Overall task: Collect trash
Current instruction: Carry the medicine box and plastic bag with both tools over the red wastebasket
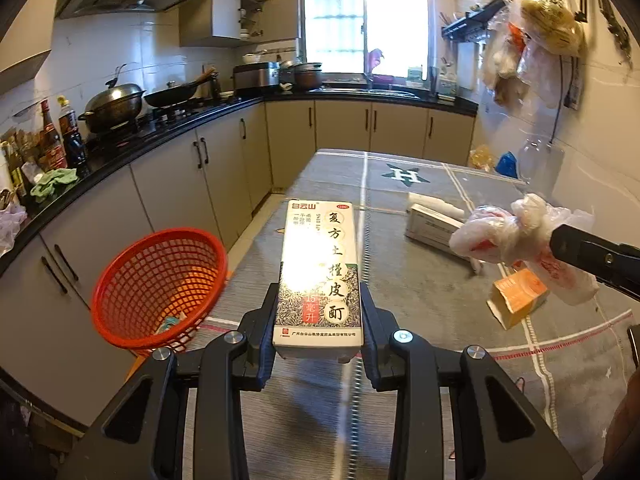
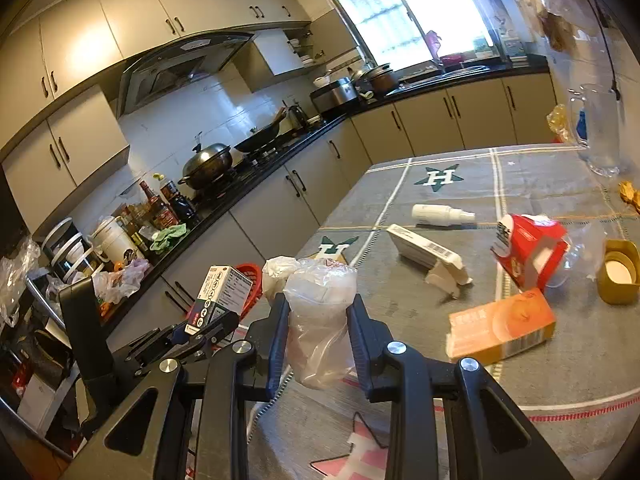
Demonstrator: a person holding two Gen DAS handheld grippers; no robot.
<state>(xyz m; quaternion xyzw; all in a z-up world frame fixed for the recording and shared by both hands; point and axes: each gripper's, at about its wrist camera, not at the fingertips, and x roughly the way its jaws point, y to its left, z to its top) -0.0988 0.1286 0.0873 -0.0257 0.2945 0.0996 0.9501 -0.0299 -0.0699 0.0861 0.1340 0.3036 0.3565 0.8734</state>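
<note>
- Left gripper (image 1: 319, 320): clamped on a medicine box (image 1: 319, 272), held above the table (image 1: 304, 420) beside the red basket (image 1: 156, 268).
- Right gripper (image 2: 318, 338): closed on a crumpled plastic bag (image 2: 318, 312), held over the table.

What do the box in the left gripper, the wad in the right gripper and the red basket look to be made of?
Medicine box: likely glossy printed cardboard, given sharp folded edges and window glare.
Plastic bag wad: thin translucent plastic film, crinkled and see-through.
Red basket: apparently moulded plastic, with uniform colour and open lattice walls.
</note>
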